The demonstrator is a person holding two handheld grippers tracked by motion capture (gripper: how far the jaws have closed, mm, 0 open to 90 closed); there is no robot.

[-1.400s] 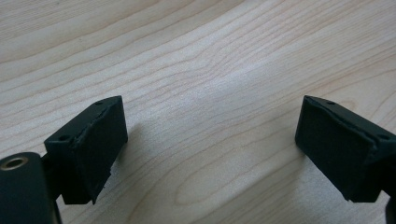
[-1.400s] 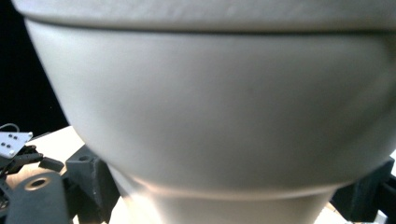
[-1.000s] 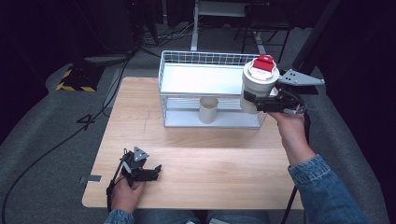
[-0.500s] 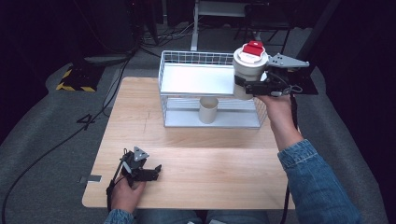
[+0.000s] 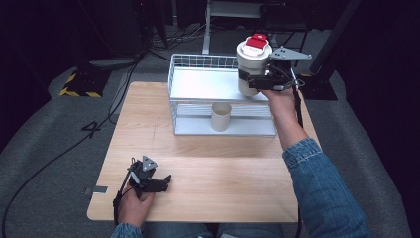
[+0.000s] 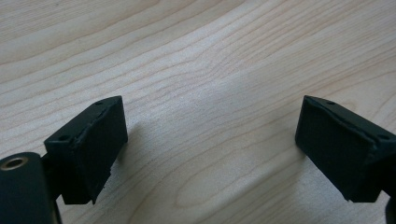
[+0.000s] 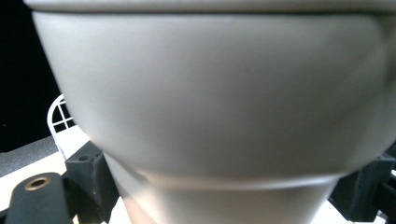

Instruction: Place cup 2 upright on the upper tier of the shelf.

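Observation:
A white cup with a red lid (image 5: 253,62) is held upright above the right end of the white wire rack's top shelf (image 5: 208,84). My right gripper (image 5: 250,79) is shut on the cup's body; in the right gripper view the cup's pale wall (image 7: 224,102) looms close between the jaws. A second, plain white cup (image 5: 221,116) stands on the rack's lower shelf. My left gripper (image 5: 166,179) rests low on the wooden table (image 5: 223,168) near its front left corner, open, with bare wood (image 6: 205,116) between its fingers (image 6: 93,140).
The rack stands at the table's back edge. Dark floor with cables and a yellow-black striped block (image 5: 79,84) lies to the left. A metal stand (image 5: 208,20) rises behind the rack.
My right gripper has carried the red-lidded cup up and to the left, from beside the rack's right end to above its top shelf. The left gripper has stayed put.

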